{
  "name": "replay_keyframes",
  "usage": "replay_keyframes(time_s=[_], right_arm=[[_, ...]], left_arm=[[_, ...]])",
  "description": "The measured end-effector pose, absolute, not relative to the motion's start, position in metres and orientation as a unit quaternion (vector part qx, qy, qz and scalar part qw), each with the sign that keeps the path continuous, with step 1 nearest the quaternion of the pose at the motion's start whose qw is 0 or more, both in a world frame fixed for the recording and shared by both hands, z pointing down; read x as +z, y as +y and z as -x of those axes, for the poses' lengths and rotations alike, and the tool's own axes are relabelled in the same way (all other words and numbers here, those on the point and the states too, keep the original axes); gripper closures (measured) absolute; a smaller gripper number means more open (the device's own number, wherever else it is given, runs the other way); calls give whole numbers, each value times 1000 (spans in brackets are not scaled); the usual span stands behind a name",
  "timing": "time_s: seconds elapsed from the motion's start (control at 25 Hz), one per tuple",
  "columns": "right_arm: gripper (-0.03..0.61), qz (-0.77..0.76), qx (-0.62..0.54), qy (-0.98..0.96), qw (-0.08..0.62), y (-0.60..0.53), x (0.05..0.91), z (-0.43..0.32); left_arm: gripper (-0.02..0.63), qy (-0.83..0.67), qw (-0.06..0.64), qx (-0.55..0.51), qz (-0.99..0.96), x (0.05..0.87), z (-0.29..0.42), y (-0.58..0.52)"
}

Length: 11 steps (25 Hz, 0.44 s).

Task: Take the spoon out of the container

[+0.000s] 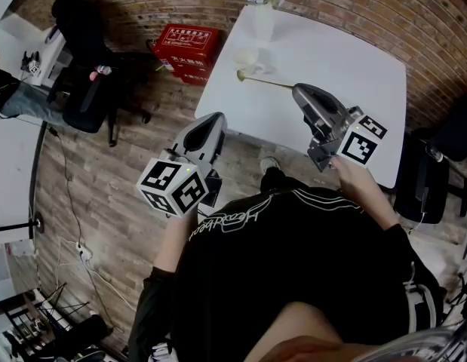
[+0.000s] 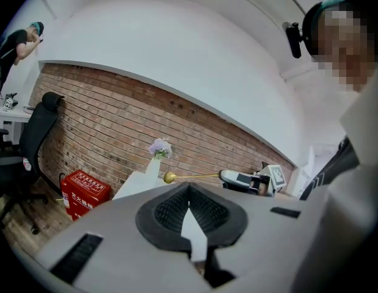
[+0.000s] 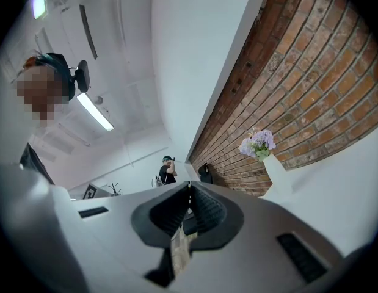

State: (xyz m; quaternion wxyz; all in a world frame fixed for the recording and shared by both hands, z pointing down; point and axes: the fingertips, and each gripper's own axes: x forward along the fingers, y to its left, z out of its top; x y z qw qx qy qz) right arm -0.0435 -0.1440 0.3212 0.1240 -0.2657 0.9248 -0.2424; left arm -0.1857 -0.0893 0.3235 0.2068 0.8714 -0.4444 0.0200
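"Where's the spoon (image 1: 263, 82)?"

"Outside the glass container (image 1: 247, 57). My right gripper (image 1: 296, 90) is clamped on its handle end, and its bowl hangs just beside the glass, over the white table (image 1: 346, 59)."

"And your left?"

"My left gripper (image 1: 214, 119) is closed on nothing, off the table's near edge."

"How do you finish well?"

"I'd hold the handle level, swing clear of the glass, and lay it flat before letting go."

"Anything left inside?"

"The glass looks empty. The vase (image 1: 262, 23) behind it holds flowers."
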Motion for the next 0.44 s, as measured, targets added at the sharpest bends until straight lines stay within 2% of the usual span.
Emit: replay_keyframes(time_s=[0.44], right_arm=[[580, 266, -239, 926, 119, -143, 324, 46]], left_arm=[[609, -439, 207, 25, -874, 327, 184, -90]])
